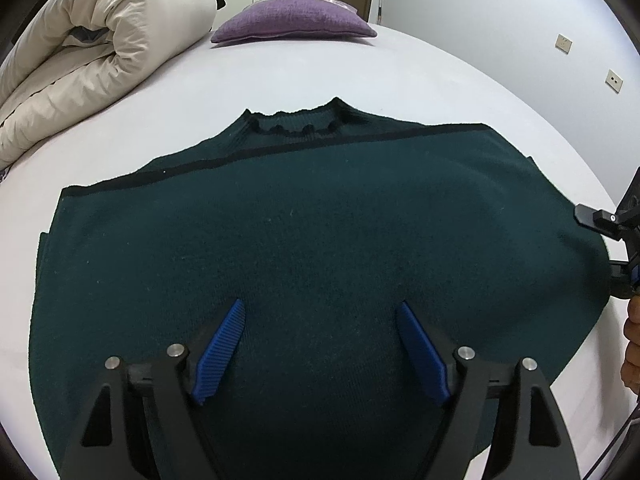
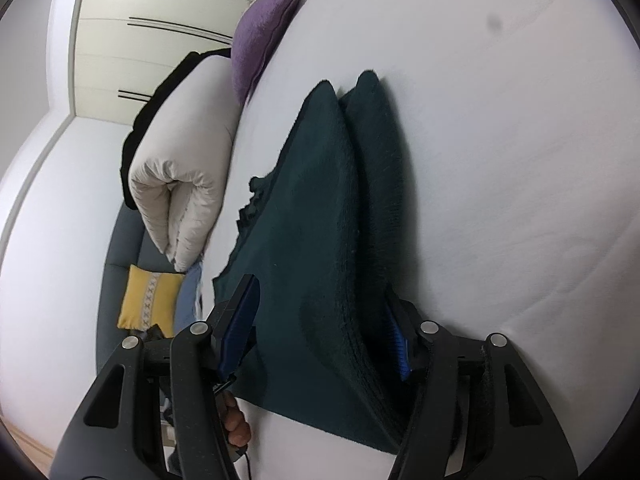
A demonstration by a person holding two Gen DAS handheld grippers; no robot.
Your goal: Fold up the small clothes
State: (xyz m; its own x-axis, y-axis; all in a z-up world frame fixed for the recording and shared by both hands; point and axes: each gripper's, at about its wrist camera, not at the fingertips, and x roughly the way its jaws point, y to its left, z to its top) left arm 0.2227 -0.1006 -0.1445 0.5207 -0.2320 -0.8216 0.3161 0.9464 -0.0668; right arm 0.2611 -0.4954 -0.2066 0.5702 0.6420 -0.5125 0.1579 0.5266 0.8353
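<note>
A dark green knit sweater lies flat on the white bed, its hem folded up toward the frilled collar. My left gripper hovers open above the sweater's near edge, blue pads wide apart and empty. In the right wrist view the sweater runs away from the camera, its folded side edge sitting between the jaws of my right gripper, which are spread wide around the thick fold. The right gripper also shows at the sweater's right edge in the left wrist view.
A rolled cream duvet lies at the bed's back left, and a purple cushion at the head. A yellow cushion sits on a grey sofa beside the bed. Wardrobe doors stand beyond.
</note>
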